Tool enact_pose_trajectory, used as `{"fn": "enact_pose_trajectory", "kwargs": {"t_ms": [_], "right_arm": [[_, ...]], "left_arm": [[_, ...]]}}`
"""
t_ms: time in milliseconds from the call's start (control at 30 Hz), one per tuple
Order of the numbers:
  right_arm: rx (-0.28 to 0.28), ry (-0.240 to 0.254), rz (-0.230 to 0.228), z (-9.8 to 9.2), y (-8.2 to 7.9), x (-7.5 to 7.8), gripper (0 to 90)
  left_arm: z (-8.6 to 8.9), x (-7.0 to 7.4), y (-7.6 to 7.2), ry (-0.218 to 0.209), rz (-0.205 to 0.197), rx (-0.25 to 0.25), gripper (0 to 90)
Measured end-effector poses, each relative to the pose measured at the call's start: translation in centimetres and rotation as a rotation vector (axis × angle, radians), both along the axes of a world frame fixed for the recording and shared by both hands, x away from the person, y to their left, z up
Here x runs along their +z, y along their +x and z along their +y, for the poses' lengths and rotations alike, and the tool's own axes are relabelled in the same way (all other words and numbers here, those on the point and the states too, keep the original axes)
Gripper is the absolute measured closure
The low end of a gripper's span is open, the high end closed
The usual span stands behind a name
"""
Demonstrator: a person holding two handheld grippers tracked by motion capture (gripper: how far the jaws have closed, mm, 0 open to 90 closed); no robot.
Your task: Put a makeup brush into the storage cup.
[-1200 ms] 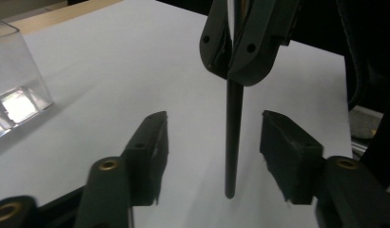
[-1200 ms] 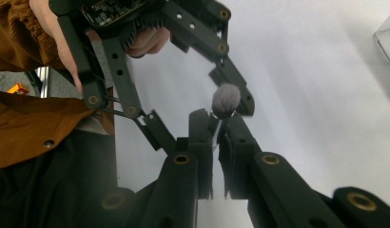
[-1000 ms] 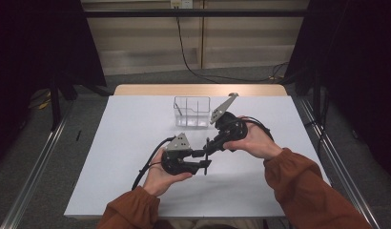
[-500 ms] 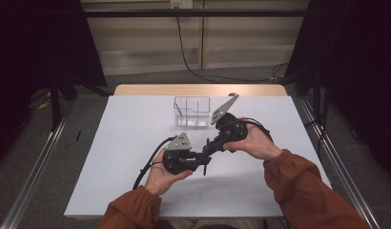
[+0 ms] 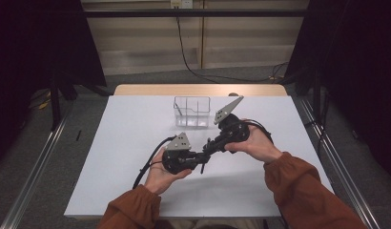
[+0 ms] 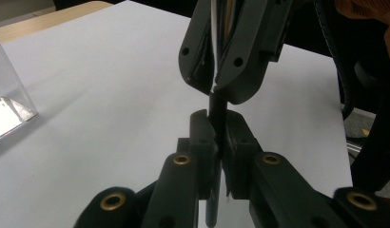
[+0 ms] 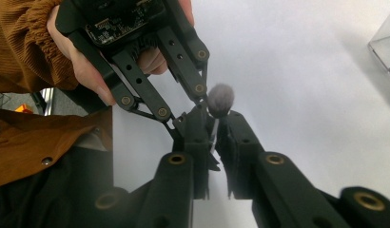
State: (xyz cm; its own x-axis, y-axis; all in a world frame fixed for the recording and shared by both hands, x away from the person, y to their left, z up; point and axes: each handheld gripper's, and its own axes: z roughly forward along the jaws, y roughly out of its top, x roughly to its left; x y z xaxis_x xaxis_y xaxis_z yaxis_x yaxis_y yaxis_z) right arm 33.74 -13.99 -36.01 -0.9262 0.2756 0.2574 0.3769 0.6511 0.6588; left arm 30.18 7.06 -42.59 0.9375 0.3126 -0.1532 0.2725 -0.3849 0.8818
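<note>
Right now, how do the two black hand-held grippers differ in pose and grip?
The left gripper lies nearer the person, roughly level; the right gripper, farther off, slants down toward it. Left clamps the black part of the thin stick, right its white part. Both are shut on it.

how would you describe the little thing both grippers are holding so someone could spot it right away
Start at the white table and go to its near middle, where the left gripper and right gripper meet tip to tip. Clamped between both sets of fingers is a thin dark stick with a fuzzy grey tip. Unlike the clear divided box farther back, it is slim, dark and held off the table.
</note>
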Motion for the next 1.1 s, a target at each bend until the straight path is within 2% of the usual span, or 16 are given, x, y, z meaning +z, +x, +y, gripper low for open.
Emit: {"fn": "enact_pose_trajectory", "kwargs": {"t_ms": [267,400,467,533,700,833,933,1000,1100], "right_arm": [[-0.035,0.054,-0.011,-0.6,-0.3,-0.3,68.4],[-0.077,0.084,-0.031,-1.1,-0.4,-0.6,51.7],[-0.104,0.099,-0.067,-1.4,-0.6,-0.6,42.4],[-0.124,0.113,-0.075,-1.7,-0.6,-0.7,34.1],[-0.15,0.149,-0.093,-2.2,-0.9,-1.3,18.4],[-0.173,0.17,-0.102,-2.5,-1.0,-1.9,11.5],[-0.205,0.183,-0.118,-2.6,-1.2,-2.2,2.0],[-0.216,0.195,-0.145,-2.7,-1.3,-2.3,1.0],[-0.211,0.208,-0.149,-3.0,-1.5,-2.6,1.1]], "left_arm": [[0.2,0.0,0.1,0.0,-0.003,0.006,84.1],[0.4,0.0,0.2,-0.009,-0.003,0.018,84.1],[0.5,0.0,0.1,-0.01,-0.001,0.023,84.1],[0.6,0.1,0.2,-0.014,-0.003,0.023,84.1],[0.9,0.2,0.2,-0.016,-0.004,0.033,84.1],[1.0,0.3,0.3,-0.017,-0.007,0.037,84.1],[1.2,0.4,0.3,-0.016,-0.011,0.043,84.0],[1.4,0.4,0.3,-0.02,-0.011,0.048,84.1],[1.7,0.6,0.4,-0.022,-0.018,0.057,84.0]]}}
